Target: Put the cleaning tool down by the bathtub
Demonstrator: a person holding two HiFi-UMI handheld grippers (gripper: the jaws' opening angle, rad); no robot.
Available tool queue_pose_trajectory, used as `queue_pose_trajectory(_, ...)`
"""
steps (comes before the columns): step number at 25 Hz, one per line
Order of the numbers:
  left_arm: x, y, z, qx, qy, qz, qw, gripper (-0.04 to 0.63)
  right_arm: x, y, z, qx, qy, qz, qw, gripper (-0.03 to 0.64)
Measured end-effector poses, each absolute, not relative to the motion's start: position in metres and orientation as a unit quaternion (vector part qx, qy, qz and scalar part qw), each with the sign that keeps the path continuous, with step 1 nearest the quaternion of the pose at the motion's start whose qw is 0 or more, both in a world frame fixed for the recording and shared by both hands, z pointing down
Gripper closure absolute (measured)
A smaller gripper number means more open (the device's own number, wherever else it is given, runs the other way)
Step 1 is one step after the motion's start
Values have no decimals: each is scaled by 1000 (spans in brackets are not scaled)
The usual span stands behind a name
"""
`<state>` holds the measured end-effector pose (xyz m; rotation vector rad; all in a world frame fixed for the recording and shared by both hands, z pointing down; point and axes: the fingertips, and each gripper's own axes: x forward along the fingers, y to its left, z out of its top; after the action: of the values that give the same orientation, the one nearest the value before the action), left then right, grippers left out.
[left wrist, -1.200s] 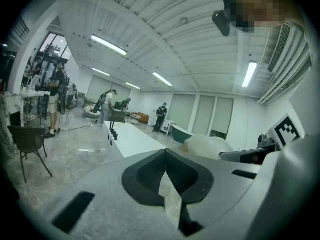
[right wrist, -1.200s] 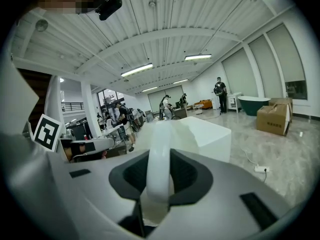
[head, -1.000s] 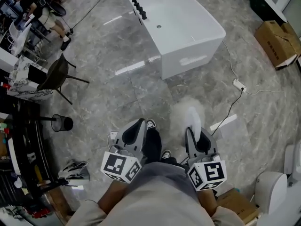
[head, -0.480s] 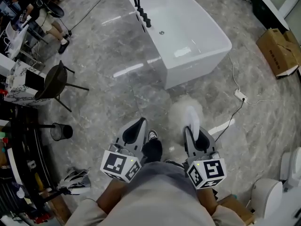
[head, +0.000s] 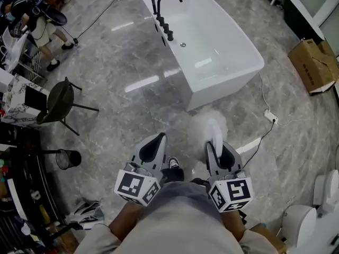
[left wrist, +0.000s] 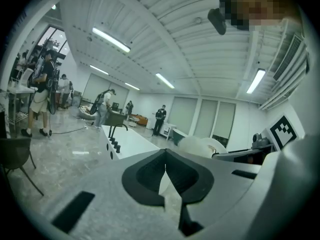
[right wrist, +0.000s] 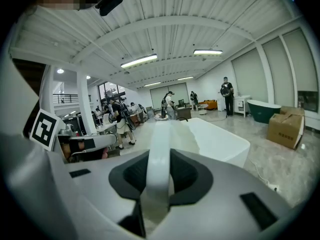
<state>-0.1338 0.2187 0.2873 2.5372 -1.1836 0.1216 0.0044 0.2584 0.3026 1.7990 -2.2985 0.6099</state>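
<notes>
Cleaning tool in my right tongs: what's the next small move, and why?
Probably bring the right tongs closer to the bathtub before lowering. They grip the cleaning tool by its white handle, and its fluffy head hangs over the floor, short of the tub's near end. The left tongs are shut and empty.

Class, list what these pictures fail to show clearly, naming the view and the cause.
- Cleaning tool: its fluffy head is a white blur in the head view, and the right hand-held gripper covers the handle's lower end.
- Bathtub: its near end is hidden behind the left hand-held gripper in the left gripper view.
- Cardboard box: cut off by the head view's right edge.
</notes>
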Motion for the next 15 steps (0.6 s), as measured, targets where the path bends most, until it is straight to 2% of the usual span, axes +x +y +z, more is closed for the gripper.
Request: queue_pose_trajectory(15, -153, 164, 284, 879, -441, 19, 178, 584, -7, 204, 299, 604, -769, 185, 95, 537)
